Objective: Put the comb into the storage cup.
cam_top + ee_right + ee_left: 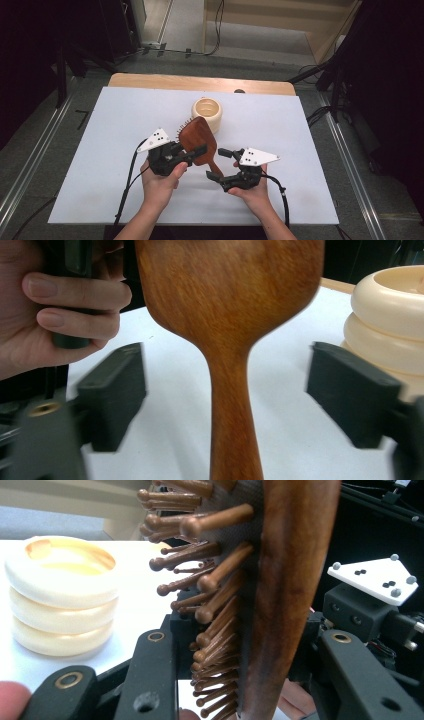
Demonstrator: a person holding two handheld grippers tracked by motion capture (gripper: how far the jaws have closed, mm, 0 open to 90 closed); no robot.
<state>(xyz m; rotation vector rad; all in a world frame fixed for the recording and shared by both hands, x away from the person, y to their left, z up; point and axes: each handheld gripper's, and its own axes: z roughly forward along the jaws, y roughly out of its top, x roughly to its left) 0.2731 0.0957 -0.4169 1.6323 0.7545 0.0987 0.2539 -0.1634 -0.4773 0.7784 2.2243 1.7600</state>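
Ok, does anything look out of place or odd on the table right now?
Nothing is spilled or broken. The wooden hairbrush is off the table, tilted in the left gripper, whose jaws clamp its head. The right gripper stands open around the handle. The cream ribbed cup sits upright.

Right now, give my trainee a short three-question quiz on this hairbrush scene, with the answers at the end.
1. True or false: the left tongs are clamped on the head of the wooden hairbrush.
2. Multiple choice: where does the brush handle sit in relation to the right tongs? A) squeezed by both pads B) between the open jaws, touching neither C) lying flat on the table, away from the tongs
3. Short answer: what stands on the white table just beyond the brush?

Key
1. True; the bristle side and the smooth back lie between the jaws.
2. B.
3. A cream ribbed holder, upright, with its opening at the top.
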